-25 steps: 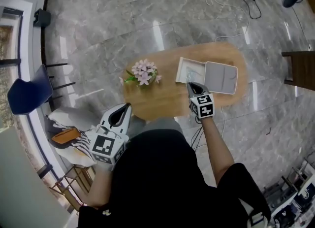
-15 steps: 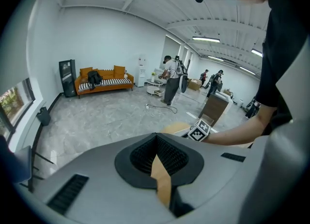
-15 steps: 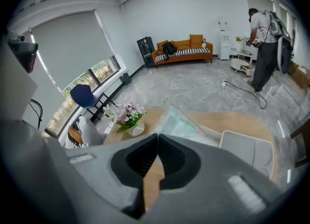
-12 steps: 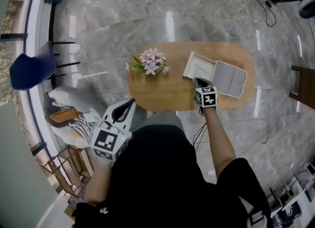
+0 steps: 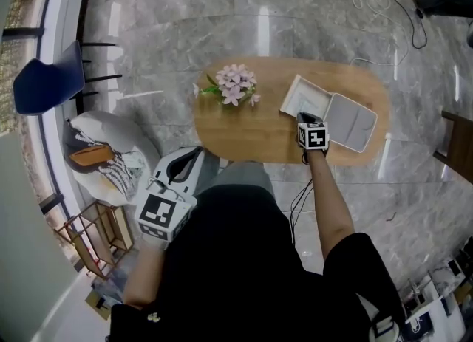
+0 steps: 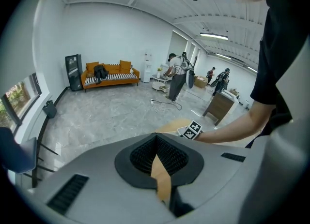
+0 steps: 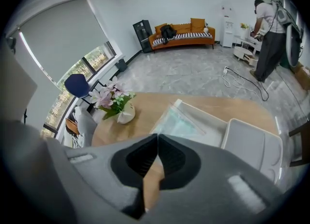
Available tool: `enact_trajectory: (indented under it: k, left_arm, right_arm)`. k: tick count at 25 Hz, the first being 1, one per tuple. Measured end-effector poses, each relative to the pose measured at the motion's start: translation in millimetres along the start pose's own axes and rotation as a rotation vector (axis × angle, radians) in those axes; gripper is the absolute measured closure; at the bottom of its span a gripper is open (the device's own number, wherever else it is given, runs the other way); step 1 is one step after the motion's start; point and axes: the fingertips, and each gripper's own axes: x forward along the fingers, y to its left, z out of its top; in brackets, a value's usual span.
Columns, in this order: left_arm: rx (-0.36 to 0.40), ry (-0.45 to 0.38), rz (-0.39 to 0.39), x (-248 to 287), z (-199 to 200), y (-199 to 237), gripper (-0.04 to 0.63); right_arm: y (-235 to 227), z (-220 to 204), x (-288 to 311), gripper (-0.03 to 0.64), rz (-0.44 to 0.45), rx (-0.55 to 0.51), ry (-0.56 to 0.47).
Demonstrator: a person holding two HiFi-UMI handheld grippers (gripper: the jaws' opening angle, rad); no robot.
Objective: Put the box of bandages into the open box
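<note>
An open white box lies at the right end of the oval wooden table [image 5: 244,130], with its tray [image 5: 303,97] [image 7: 201,116] to the left and its flat lid [image 5: 353,122] [image 7: 252,145] to the right. The pale green box of bandages [image 7: 180,122] lies inside the tray. My right gripper [image 5: 305,117] [image 7: 157,136] hovers at the tray's near edge, shut with nothing between its jaws. My left gripper [image 5: 188,157] [image 6: 157,136] hangs low beside my body, off the table's near-left edge, also shut and empty.
A white vase of pink flowers [image 5: 235,86] [image 7: 114,103] stands on the table's left half. On the floor to the left are a blue chair [image 5: 44,78] and a seat with a striped cushion [image 5: 103,159]. Cables [image 5: 384,1] trail beyond the table. Dark wooden furniture [image 5: 460,141] stands at the right.
The head view has shifted, so the table sits higher and more to the right. My right gripper stays shut at the open box's near edge. The left gripper has hardly moved.
</note>
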Motion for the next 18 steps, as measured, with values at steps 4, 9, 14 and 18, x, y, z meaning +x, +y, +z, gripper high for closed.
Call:
enact_trajectory:
  k: [4, 9, 14, 18]
  left_arm:
    - [-0.022, 0.009, 0.012, 1.6, -4.1, 5.9, 0.584]
    - [-0.045, 0.019, 0.025, 0.6, -10.5, 11.7, 0.584]
    - [-0.065, 0.031, 0.035, 0.0, -16.1, 15.8, 0.584]
    - [-0.073, 0.042, 0.041, -1.1, -21.7, 17.0, 0.584]
  right_arm:
    - [-9.7, -4.5, 17.1, 0.617, -0.008, 0.007, 0.045]
    - [-16.1, -13.2, 34.7, 0.615, -0.016, 0.014, 0.101]
    - [-19.9, -20.2, 50.5, 0.615, -0.007, 0.040, 0.136]
    - [-24.5, -25.2, 60.9, 0.615, -0.012, 0.066, 0.156]
